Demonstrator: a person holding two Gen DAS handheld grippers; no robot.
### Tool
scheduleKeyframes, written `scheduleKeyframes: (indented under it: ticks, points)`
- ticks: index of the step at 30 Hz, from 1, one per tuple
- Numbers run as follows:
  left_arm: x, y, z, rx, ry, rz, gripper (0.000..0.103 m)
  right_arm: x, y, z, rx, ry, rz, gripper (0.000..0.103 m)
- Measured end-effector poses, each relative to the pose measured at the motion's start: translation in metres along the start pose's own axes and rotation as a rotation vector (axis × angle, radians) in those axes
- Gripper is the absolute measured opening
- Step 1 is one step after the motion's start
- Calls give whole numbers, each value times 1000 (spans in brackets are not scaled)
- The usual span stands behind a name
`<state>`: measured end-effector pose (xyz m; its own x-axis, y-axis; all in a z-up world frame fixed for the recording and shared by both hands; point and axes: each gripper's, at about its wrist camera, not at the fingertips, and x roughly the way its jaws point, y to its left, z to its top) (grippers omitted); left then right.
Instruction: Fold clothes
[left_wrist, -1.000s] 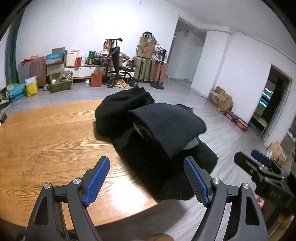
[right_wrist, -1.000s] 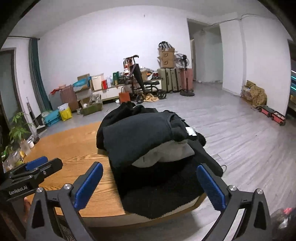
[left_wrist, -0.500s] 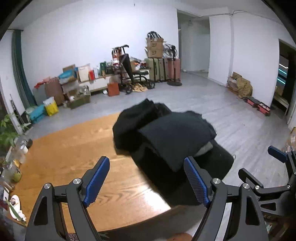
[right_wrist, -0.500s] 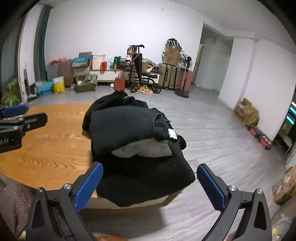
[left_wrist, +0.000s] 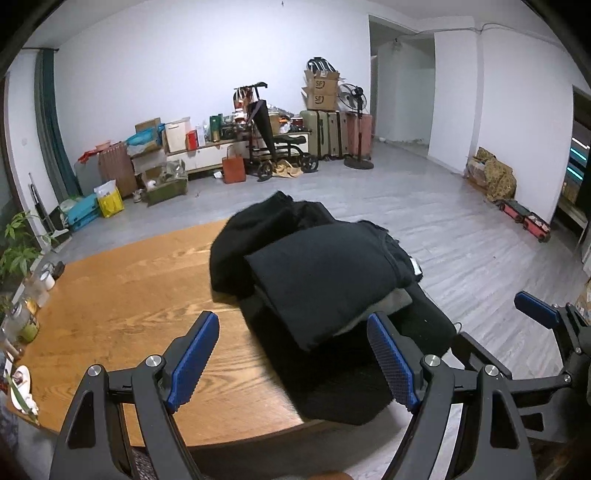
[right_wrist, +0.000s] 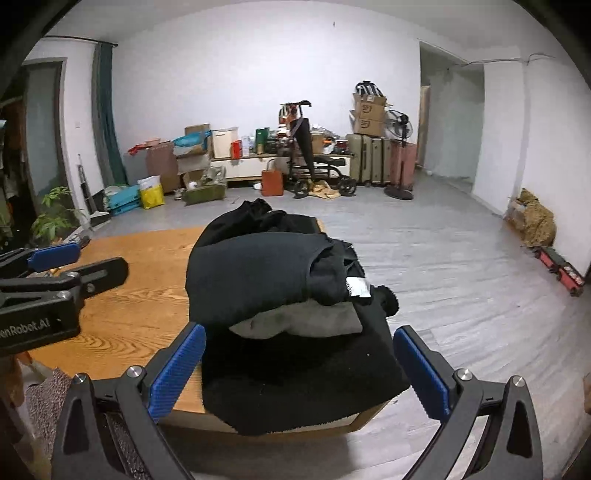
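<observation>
Both grippers are sitting farther back from the clothes than a second ago. Left gripper (left_wrist: 291, 365) and right gripper (right_wrist: 299, 369) are holding their jaws wide, gripping nothing. Folded dark garments (right_wrist: 258, 280) are lying stacked at the wooden table's (left_wrist: 122, 291) right edge, overhanging its near corner.

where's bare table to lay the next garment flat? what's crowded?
Free: the wide bare wood of the table, bordered by the clothes pile on its right and the jars and cups along its left edge. Crowded: the right corner, where the pile sits on a black garment overhanging the edge. Both grippers hang open, empty, short of the pile.
</observation>
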<state>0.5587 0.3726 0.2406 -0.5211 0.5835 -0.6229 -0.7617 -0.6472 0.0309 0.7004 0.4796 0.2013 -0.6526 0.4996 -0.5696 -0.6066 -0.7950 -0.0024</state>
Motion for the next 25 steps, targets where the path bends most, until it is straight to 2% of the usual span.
scheduleKeyframes:
  ticks: [6,10,16,25]
  points:
    - [1,-8,-13,-33,4,43,83,2,-7,-12,14,-12,29,103]
    - [1,-7,-20,-78,9,76,83,-5,-5,-16,-2,-67,45,103]
    - [3,-5,-25,-116,2,61,83,-4,-5,-22,-10,-59,84,103]
    - [11,-10,-28,-104,4,40,83,-1,-3,-28,-21,-41,77,103]
